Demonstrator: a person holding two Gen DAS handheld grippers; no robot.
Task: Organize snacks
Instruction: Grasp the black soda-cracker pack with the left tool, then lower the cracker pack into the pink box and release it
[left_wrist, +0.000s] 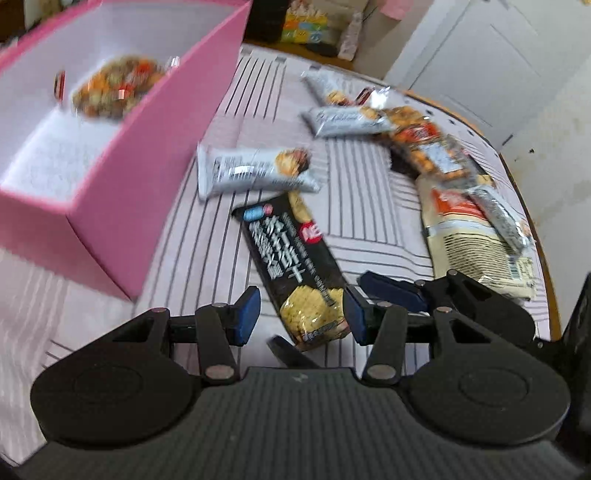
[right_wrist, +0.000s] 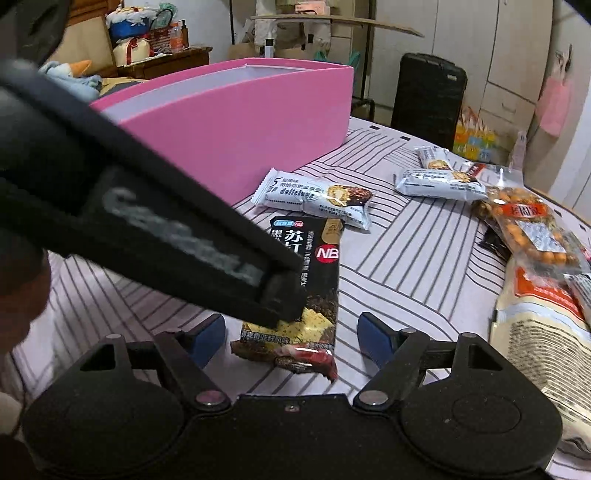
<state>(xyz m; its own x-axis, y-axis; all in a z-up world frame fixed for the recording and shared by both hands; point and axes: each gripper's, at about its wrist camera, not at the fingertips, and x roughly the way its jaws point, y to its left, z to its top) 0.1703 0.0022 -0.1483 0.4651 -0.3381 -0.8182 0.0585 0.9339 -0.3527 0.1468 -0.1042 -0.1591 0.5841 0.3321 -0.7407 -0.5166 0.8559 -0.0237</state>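
The left hand-held gripper (left_wrist: 301, 315) hangs low over the table with its blue pads apart, and the lower end of the long black cracker packet with the yellow cracker picture (left_wrist: 291, 266) lies between them; the pads do not press on it yet. The right hand-held gripper (right_wrist: 291, 334) has its jaws apart too, wider, around the same end of this packet (right_wrist: 310, 280), which lies flat on the pink cloth with thin dark stripes (right_wrist: 406, 258) that covers the table.

The main risk, I think, is that both tools go for one packet. In the right wrist view the body of the left tool already crosses over the packet, so the two can knock each other or push the packet aside. If the pads close only on the crinkled end seam, the thin foil may slip out or the crackers inside may break. The cloth may also be caught together with the packet.

The open pink cardboard box with white inside (left_wrist: 122, 155) stands just beside, on the left, with one clear bag of mixed coloured snacks (left_wrist: 114, 86) already in it. A white bar wrapper (left_wrist: 255, 170) touches the far end of the black packet, and may be dragged along. Two more white bars (right_wrist: 439, 181), a clear bag of orange coated nuts (right_wrist: 532, 225) and a cream cracker pack (right_wrist: 543, 332) lie to the right.
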